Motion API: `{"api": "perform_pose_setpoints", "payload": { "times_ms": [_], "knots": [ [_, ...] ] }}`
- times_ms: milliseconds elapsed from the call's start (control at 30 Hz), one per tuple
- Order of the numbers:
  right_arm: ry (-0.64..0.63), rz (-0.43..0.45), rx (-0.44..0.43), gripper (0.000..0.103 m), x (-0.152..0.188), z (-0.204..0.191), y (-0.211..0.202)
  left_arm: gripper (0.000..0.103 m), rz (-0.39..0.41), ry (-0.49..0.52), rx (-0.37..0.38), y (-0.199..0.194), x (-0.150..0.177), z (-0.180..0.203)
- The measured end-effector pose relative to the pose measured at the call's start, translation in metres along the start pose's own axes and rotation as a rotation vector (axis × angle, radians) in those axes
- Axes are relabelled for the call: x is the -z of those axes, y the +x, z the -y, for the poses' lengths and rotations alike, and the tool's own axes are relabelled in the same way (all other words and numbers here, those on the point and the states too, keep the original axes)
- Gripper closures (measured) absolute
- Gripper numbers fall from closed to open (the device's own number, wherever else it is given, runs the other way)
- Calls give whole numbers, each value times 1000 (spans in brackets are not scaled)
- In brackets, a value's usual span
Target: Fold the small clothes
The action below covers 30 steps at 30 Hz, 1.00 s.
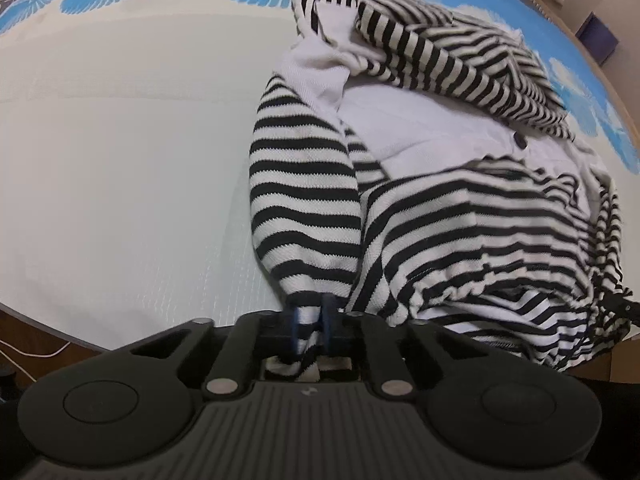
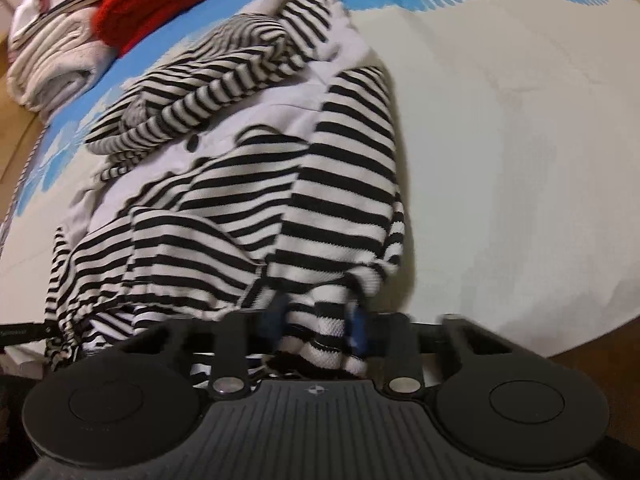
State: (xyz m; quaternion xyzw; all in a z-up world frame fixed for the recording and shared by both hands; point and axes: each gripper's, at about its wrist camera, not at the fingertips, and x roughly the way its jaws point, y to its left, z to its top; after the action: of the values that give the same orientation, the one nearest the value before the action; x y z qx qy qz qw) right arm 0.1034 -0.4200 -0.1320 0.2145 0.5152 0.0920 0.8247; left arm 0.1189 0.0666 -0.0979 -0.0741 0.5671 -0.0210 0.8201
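A small black-and-white striped garment (image 1: 460,216) with a white inner side and a dark button lies crumpled on a white cloth with blue flower prints (image 1: 120,140). In the left wrist view, one striped sleeve runs down to my left gripper (image 1: 312,326), which is shut on the sleeve's end. In the right wrist view, the same striped garment (image 2: 248,200) spreads ahead. Its bunched lower edge sits between the blue pads of my right gripper (image 2: 316,324), which presses on it. The cloth under the garment is hidden.
A stack of folded clothes, white ones (image 2: 52,60) and a red one (image 2: 160,4), sits at the far left corner in the right wrist view. The wooden table edge (image 1: 40,340) and a white cable (image 1: 36,354) show near the left gripper. A blue box (image 1: 598,38) stands beyond the far right edge.
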Motion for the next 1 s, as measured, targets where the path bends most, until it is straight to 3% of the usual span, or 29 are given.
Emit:
{"api": "perform_pose_setpoints", "payload": {
  "times_ms": [67, 200, 333, 367, 467, 500, 667, 733, 767, 800, 833, 1000],
  "knots": [
    [10, 22, -10, 91, -1, 1, -5, 94, 34, -28, 18, -9, -2, -3],
    [167, 83, -52, 93, -5, 20, -22, 94, 82, -75, 69, -27, -3, -9],
    [238, 56, 55, 92, -2, 37, -19, 89, 21, -111, 82, -14, -2, -12],
    [252, 36, 69, 89, 0, 40, -16, 87, 13, -117, 81, -12, -1, -13],
    [248, 22, 70, 71, 1, 37, -12, 63, -8, -102, 71, -8, 1, -10],
    [239, 28, 78, 66, 0, 35, -13, 60, -17, -92, 72, -7, 2, -8],
    [287, 106, 39, 57, -3, 38, -25, 59, -33, -70, 48, -3, 5, -6],
    [296, 138, 37, 47, -4, 39, -29, 59, -34, -78, 46, -2, 5, -6],
    [291, 147, 36, 36, -5, 38, -30, 59, -37, -76, 45, -1, 4, -6],
    [281, 143, 39, 28, -5, 36, -28, 59, -39, -71, 43, 0, 4, -5],
    [264, 125, 44, 26, -6, 34, -24, 59, -43, -63, 39, 1, 5, -4],
    [106, 4, 111, 25, -1, 13, 3, 59, -49, -40, 27, 3, 5, -2]
  ]
}}
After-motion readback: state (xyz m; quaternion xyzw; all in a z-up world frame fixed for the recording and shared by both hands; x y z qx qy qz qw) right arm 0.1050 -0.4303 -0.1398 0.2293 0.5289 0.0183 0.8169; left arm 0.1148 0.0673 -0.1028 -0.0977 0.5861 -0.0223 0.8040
